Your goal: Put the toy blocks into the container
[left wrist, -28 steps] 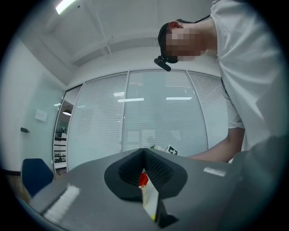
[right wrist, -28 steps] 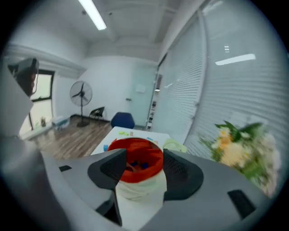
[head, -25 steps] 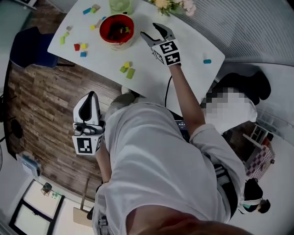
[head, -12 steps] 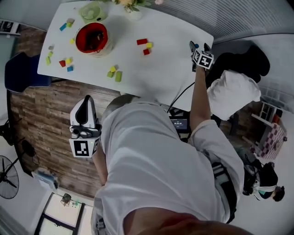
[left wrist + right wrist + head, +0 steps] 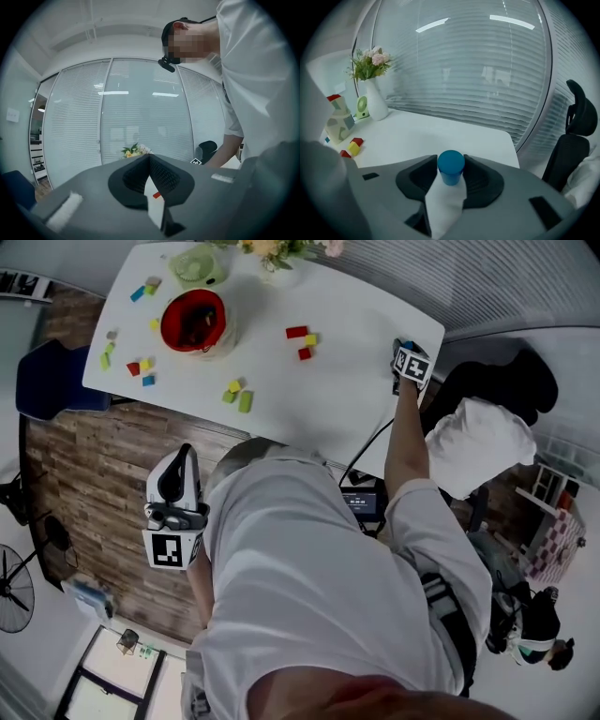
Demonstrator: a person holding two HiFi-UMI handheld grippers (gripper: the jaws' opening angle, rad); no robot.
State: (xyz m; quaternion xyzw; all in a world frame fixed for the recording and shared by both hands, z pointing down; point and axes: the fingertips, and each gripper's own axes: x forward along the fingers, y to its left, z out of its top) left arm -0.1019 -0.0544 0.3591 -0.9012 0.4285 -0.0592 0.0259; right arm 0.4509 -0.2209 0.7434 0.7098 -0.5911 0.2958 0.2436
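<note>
The red container (image 5: 192, 320) stands on the white table (image 5: 356, 381) at the back left. Loose blocks lie around it: a red and yellow group (image 5: 302, 338), green and yellow ones (image 5: 237, 395), and several more at the left end (image 5: 141, 367). My right gripper (image 5: 405, 345) reaches to the table's right end. Its jaws are closing on a blue round block (image 5: 451, 161), which touches both sides of the right gripper (image 5: 450, 174). My left gripper (image 5: 180, 460) hangs off the table over the wooden floor, jaws together and empty, tip (image 5: 150, 161) pointing up.
A vase of flowers (image 5: 277, 254) and a small green object (image 5: 197, 263) stand at the table's back edge. A black office chair (image 5: 497, 381) with a white cloth (image 5: 473, 442) is at the right, a blue chair (image 5: 52, 362) at the left.
My right gripper has gone from beside the red container to the table's right end, and the blue block now sits between its jaws. The left gripper has stayed low.
</note>
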